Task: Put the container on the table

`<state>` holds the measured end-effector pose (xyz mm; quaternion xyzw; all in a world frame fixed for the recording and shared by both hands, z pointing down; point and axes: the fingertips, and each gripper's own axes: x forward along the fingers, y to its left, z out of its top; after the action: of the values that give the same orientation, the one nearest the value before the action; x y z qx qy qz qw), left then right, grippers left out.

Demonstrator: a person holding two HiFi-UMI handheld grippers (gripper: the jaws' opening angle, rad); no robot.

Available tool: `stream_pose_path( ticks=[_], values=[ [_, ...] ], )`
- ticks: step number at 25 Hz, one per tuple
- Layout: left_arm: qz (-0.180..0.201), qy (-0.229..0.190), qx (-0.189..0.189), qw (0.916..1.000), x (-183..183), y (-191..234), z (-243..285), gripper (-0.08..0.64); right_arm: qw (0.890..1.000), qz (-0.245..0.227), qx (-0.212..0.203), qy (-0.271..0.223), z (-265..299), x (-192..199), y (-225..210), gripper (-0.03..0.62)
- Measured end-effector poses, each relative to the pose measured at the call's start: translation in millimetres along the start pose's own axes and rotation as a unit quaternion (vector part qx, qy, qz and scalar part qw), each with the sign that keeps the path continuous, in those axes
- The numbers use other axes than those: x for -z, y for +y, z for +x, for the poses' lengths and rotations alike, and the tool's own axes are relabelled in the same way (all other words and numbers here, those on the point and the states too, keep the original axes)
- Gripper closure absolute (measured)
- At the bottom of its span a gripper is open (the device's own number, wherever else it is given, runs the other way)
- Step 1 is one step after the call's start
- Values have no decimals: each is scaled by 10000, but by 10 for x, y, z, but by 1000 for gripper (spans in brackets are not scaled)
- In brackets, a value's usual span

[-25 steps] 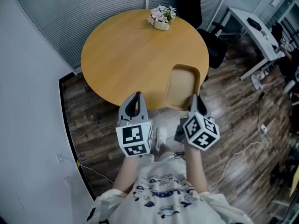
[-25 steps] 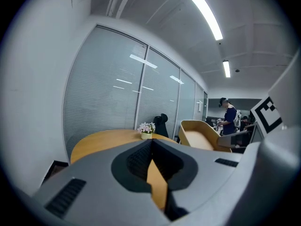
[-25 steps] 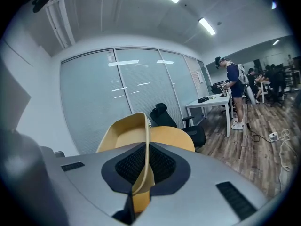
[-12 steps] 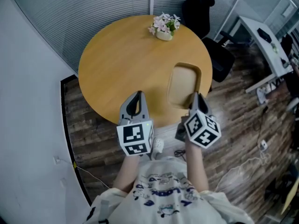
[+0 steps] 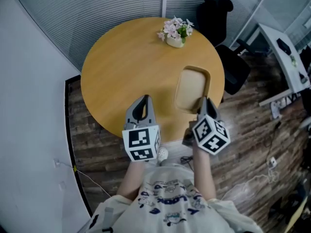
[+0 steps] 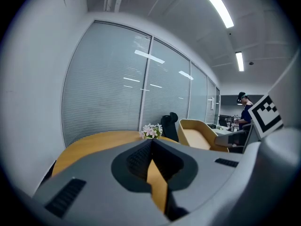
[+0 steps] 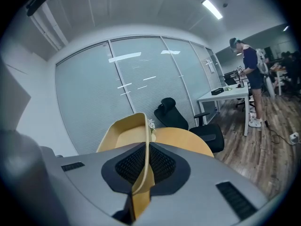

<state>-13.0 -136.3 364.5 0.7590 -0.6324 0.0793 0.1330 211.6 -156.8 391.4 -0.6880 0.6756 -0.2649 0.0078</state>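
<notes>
1. The right gripper [image 5: 203, 102] is holding the container [image 5: 190, 87]: its jaws are closing on the near wall, and the thin rim is sitting between them in the right gripper view.
2. The container is hanging over the right part of the bench [image 5: 121, 67], near the edge. I cannot tell if its bottom is already touching the wood.
3. The left gripper [image 5: 141, 102] is hovering over the near edge of the bench, with its jaws together and nothing between them.
4. To do the step well, I think the right gripper should be bringing the container down level, well clear of the edge and away from the flowers [image 5: 176, 29], and parting the jaws only when the whole bottom is resting flat.
5. Compared with one second ago, more of the bench is lying under the container, so the container is now further in from the edge. Both grippers are keeping nearly the same pose.
</notes>
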Motion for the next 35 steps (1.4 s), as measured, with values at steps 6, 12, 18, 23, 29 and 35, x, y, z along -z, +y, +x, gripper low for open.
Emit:
stream_pose_path(
  ticks=[6, 12, 18, 23, 29, 35],
  values=[
    [-21, 130, -132, 9998, 56, 95, 138, 557, 9998, 28, -42, 214, 229, 92, 28, 572],
    [-61, 321, -129, 9994, 134, 242, 389, 557, 9993, 13, -5, 374, 492, 171, 103, 572],
    [-89, 541, 21, 9985, 173, 349, 728, 555, 9987, -10, 142, 493, 766, 182, 150, 572],
    [-122, 706, 125, 9974, 236, 414, 966, 555, 9976, -29, 229, 659, 983, 283, 190, 572],
    [-153, 1054, 190, 9941, 449, 491, 1189, 555, 9944, -5, 396, 983, 1196, 512, 136, 572],
    [-170, 1314, 249, 9909, 684, 576, 1379, 557, 9903, -9, 542, 1279, 1373, 776, 78, 572]
  ],
)
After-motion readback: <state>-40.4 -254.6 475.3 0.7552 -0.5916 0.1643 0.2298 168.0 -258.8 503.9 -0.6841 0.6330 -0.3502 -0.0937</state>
